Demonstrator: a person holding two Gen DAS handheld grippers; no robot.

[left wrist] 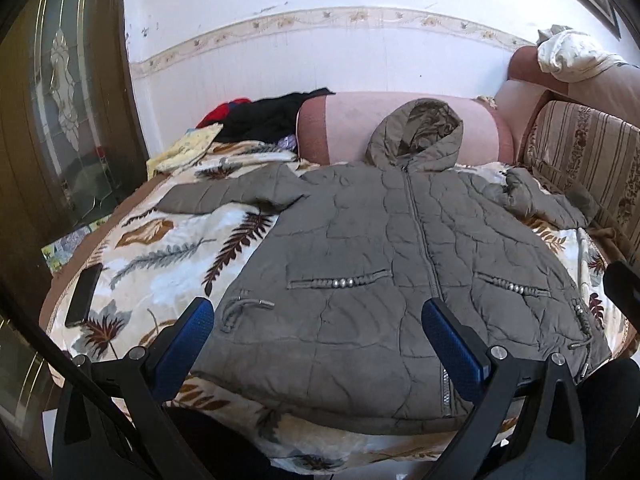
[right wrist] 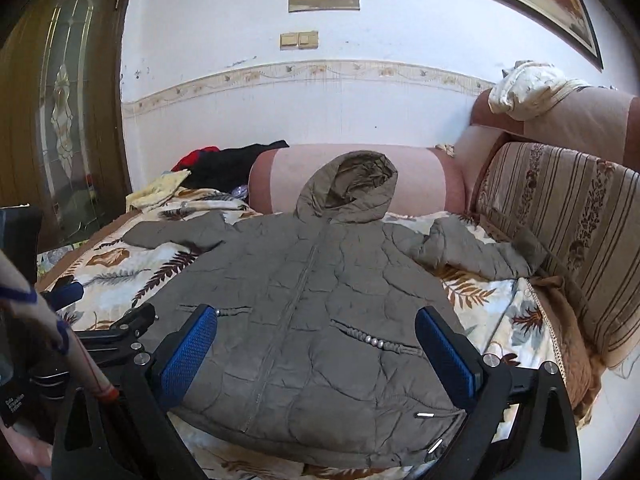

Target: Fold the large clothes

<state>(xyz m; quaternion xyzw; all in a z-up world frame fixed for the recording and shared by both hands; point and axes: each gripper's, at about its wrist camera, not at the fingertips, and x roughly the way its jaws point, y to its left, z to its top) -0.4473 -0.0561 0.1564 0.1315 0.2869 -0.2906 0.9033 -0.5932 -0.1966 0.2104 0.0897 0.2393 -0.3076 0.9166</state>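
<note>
An olive-grey quilted hooded jacket (left wrist: pixel 380 264) lies flat, front up and zipped, on a leaf-print blanket (left wrist: pixel 160 248). Its hood rests against a pink bolster, and both sleeves are spread out to the sides. My left gripper (left wrist: pixel 316 320) is open and empty, hovering above the jacket's lower hem. In the right wrist view the jacket (right wrist: pixel 320 304) fills the middle. My right gripper (right wrist: pixel 316 332) is open and empty above the lower right part of the jacket. The left gripper (right wrist: pixel 100 328) shows at the left edge of that view.
A black phone (left wrist: pixel 83 294) lies on the blanket at the left. A pile of dark, red and yellow clothes (left wrist: pixel 256 120) sits at the back left. A striped sofa back (right wrist: pixel 568 232) runs along the right, with a white cloth (right wrist: pixel 528 88) on top. A wooden door (left wrist: pixel 60 112) stands at the left.
</note>
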